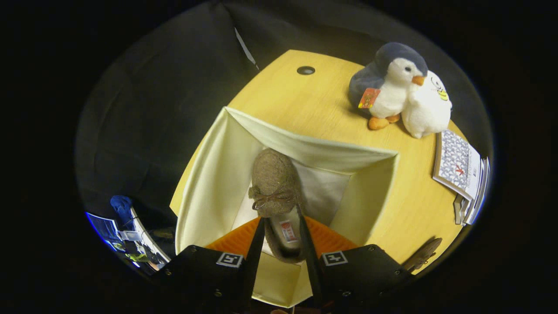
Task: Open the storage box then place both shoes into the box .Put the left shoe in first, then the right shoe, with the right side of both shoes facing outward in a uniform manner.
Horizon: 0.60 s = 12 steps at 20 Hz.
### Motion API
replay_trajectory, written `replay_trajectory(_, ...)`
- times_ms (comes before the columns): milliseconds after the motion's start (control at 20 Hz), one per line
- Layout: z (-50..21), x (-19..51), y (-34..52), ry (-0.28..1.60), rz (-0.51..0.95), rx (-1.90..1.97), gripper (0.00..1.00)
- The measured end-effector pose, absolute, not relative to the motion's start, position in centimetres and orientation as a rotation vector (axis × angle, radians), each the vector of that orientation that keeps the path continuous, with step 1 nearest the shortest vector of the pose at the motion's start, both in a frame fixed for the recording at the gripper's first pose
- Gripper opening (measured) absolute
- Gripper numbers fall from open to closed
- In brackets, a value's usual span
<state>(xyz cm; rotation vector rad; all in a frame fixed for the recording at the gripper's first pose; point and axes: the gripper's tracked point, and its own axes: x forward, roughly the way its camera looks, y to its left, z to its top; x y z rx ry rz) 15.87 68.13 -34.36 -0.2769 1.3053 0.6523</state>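
Gripper (281,226) clamps shoe (275,187); heel hidden in box (209,174).

Tongs (281,226) clamped on heel end of brown shoe (274,183), both fingers pressing its sides. Shoe hangs toe-forward over open cream storage box (209,174), bow on top. Box sits on yellow table (305,104). Plush penguin (388,83) and white plush (429,109) beyond box; books (460,163) just beside plushes.
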Motion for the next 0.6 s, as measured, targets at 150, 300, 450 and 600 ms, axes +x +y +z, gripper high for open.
replay_trajectory(150,-30.2,16.0,66.5,1.23,0.678,-0.271,0.52)
replay_trajectory(300,-26.2,16.9,63.8,1.124,0.684,-0.229,0.75)
replay_trajectory(450,-24.0,17.4,59.7,1.072,0.647,-0.18,0.76)
replay_trajectory(600,-22.4,18.1,54.2,1.016,0.577,-0.158,0.77)
